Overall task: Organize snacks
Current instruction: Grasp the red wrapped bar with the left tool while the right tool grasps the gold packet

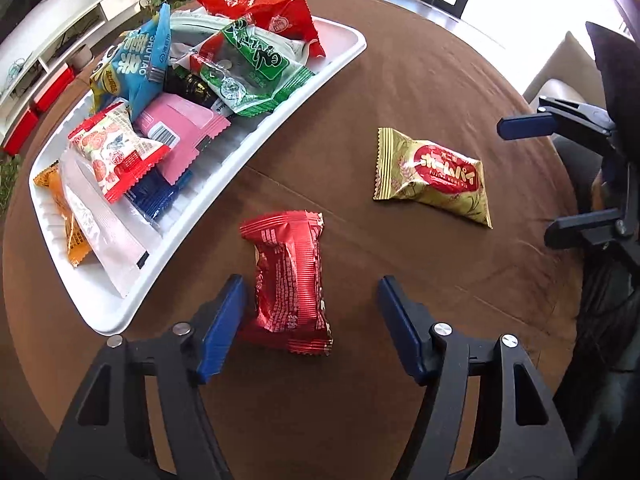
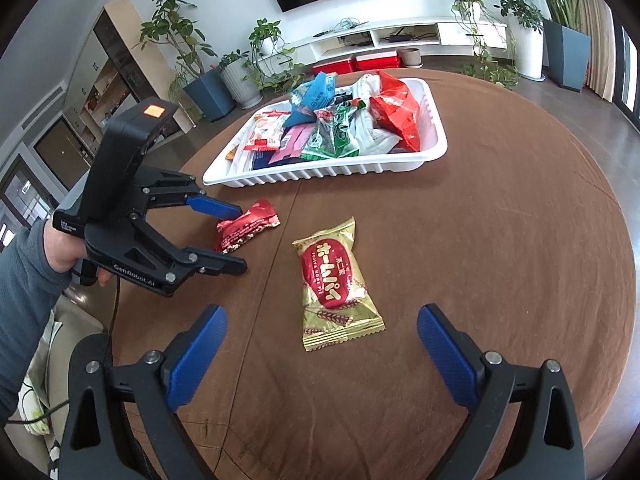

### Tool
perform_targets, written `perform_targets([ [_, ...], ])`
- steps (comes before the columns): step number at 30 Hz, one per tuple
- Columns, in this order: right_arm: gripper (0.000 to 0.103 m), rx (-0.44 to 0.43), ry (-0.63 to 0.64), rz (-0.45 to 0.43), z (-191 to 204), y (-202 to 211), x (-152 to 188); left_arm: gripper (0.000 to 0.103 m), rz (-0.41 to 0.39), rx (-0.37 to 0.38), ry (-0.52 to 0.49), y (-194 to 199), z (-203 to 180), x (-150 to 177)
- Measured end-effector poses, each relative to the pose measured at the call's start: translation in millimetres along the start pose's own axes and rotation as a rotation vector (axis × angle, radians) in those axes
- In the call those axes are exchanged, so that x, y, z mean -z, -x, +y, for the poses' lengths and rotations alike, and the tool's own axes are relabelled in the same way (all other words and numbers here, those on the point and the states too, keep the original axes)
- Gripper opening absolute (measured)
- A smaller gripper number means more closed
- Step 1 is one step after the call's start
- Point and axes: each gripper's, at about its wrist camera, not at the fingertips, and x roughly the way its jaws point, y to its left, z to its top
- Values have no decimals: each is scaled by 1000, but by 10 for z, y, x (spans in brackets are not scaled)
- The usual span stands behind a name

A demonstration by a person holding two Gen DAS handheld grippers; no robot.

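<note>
the left gripper point(image 1: 312, 320) has its blue-padded fingers point(image 1: 222, 328) partly apart, straddling a small crinkled red foil snack packet point(image 1: 290, 280) that lies on the table. the left-hand pad touches or nearly touches the packet's edge, while the other pad stands clear of it with bare cloth between, so nothing is gripped yet. in the right wrist view the same gripper point(image 2: 240, 240) points steeply down at the packet point(image 2: 246, 230), one finger above it and one below.

the right gripper point(image 2: 320, 344) hangs with its fingers point(image 2: 448, 344) spread wide and empty. a gold foil snack packet with a red oval label point(image 2: 340, 284) lies on the table just beyond the gap between them, not touching either pad.

further out from both sets of fingers sits a white ribbed plastic tray point(image 1: 280, 128), already heaped with snacks: blue, green, red, pink and orange bags. everything rests on a round table covered in brown cloth point(image 1: 420, 80).

the step in hand looks like picking up the red packet for the tray; only it and the gold one remain loose. next, the left fingers probably need to finish pinching across the packet's middle before lifting, since the foil is slippery and puffy. then it goes over the near rim of the tray, where a free spot shows at the near end.
</note>
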Motion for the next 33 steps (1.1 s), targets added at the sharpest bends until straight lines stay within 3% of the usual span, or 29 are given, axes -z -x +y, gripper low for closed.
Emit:
perform_targets([
  [9, 93, 30, 34, 29, 33, -80, -60, 62, 33, -29, 61, -46, 13, -116],
  [11, 91, 37, 47, 31, 49, -93, -75, 54, 32, -57, 77, -25, -74, -85],
  [13, 88, 41, 56, 44, 57, -120, -88, 30, 18, -83, 111, 2, -162, -32],
  [16, 83, 43, 56, 64, 65, -168, -102, 30, -1, -67, 168, 27, -134, -13],
  [25, 82, 66, 86, 68, 108, -199, -124, 28, -35, -80, 223, 54, -228, 121],
  [33, 74, 77, 116, 103, 122, -325, -177, 27, -108, -61, 296, 179, -402, 552],
])
